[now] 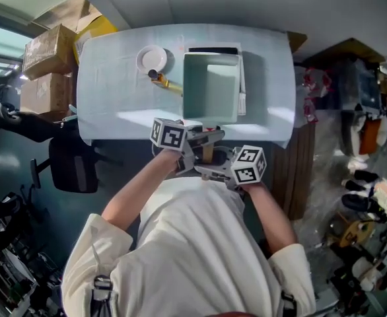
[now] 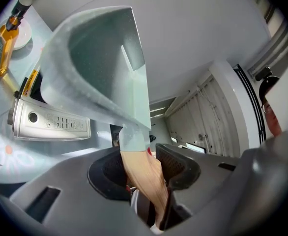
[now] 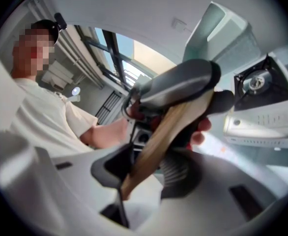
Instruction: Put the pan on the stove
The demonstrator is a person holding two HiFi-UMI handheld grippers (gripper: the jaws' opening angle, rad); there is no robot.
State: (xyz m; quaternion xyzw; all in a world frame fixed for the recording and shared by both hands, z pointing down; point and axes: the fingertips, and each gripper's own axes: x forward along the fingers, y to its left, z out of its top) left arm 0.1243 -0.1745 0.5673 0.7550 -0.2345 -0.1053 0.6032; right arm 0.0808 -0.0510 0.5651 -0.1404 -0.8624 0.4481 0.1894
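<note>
A pale green square pan (image 1: 210,88) with a wooden handle (image 1: 207,152) hangs over the white gas stove (image 1: 241,78) on the table (image 1: 107,91). My left gripper (image 1: 201,137) is shut on the handle close to the pan. My right gripper (image 1: 211,171) is shut on the handle's near end. In the left gripper view the pan (image 2: 100,58) rises tilted above the stove's control panel (image 2: 50,122), and the handle (image 2: 143,181) runs between the jaws. In the right gripper view the handle (image 3: 158,141) crosses the jaws, the burner (image 3: 256,81) lies uncovered and the pan (image 3: 217,28) is above it.
A white plate (image 1: 152,59) and an amber oil bottle (image 1: 162,81) lie left of the stove. Cardboard boxes (image 1: 48,51) are stacked beyond the table's left end, and a black chair (image 1: 74,164) stands at its near left corner. Clutter fills the floor at right.
</note>
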